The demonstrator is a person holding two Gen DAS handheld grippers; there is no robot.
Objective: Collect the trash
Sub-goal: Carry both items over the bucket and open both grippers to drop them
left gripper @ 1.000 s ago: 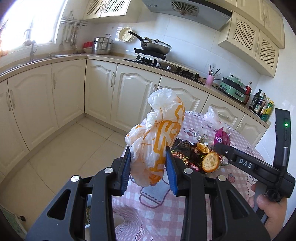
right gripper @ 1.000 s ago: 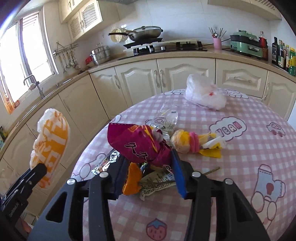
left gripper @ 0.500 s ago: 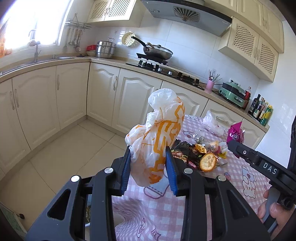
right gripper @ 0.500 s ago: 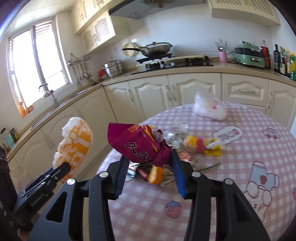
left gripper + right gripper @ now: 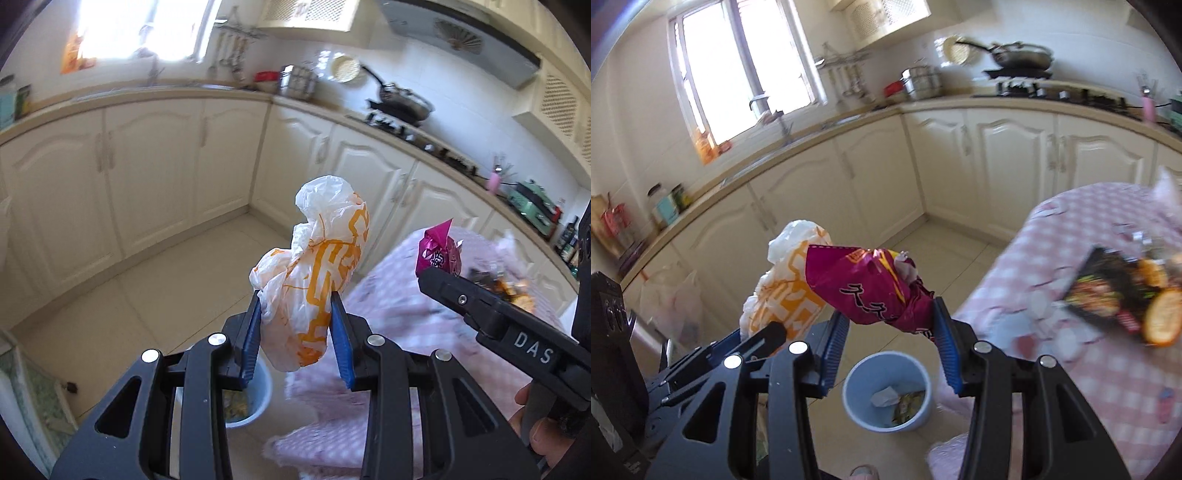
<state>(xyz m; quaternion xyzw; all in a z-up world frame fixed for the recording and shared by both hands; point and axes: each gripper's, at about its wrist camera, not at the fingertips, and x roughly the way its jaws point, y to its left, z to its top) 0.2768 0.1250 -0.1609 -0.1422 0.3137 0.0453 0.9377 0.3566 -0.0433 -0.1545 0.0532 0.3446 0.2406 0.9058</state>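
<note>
Above the kitchen floor, beside the edge of the round table (image 5: 1082,369), both grippers carry trash toward the blue bin (image 5: 886,391), which stands on the tiles just below them and already has a few scraps in it. The left gripper (image 5: 297,332) has its blue pads pressed against the sides of a crumpled white-and-orange plastic bag (image 5: 317,273), which bulges up well above the jaws; the right gripper (image 5: 890,341) stands wider, with a crushed magenta snack wrapper (image 5: 868,288) caught mainly against its right pad and its loose end sticking out to the left. From the right wrist view the bin mouth sits almost directly under the right gripper, so the step in hand looks to be the drop. To do it well, each gripper should probably be brought squarely over the opening and lowered close to the rim before the jaws part, since both items are light and could drift or catch on a pad. Tilting the fingers downward would help the wrapper slide free. The bag is bulkier and may suit going in second, or pushed down lightly. More rubbish, including a black food packet (image 5: 1108,291) and orange peel (image 5: 1161,317), remains on the checked cloth, so the task seems far from finished.
</note>
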